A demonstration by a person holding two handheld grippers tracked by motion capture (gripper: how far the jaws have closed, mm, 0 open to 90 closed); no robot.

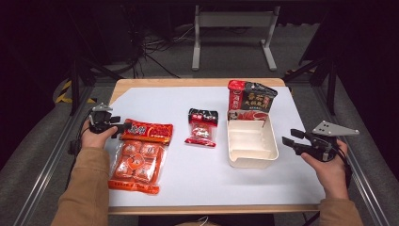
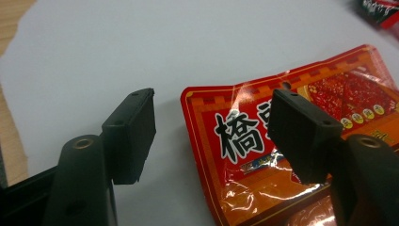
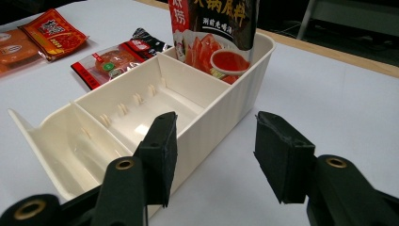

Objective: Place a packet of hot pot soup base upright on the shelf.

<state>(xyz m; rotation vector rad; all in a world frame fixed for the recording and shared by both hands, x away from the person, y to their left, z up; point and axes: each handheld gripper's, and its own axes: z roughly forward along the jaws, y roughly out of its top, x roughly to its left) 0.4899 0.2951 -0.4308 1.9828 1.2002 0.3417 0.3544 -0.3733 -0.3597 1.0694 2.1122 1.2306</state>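
On the white-covered table (image 1: 197,174) the large orange-red plastic packet (image 1: 139,157) lies flat at the left, well apart from the cream plastic divided bin (image 1: 251,143). The left hand-held gripper (image 2: 211,136), jaws wide and empty, straddles its top-left corner; it should likely pinch the flat sealed header squarely. The right hand-held gripper (image 3: 214,155) hovers open, empty, beside the bin.

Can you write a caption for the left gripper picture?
Open left gripper poised over the top edge of an orange packet on a white table.

packets: 3 (image 1: 139,159) (image 1: 202,127) (image 1: 251,100) (one standing in bin) | bin: 1 (image 1: 269,149)
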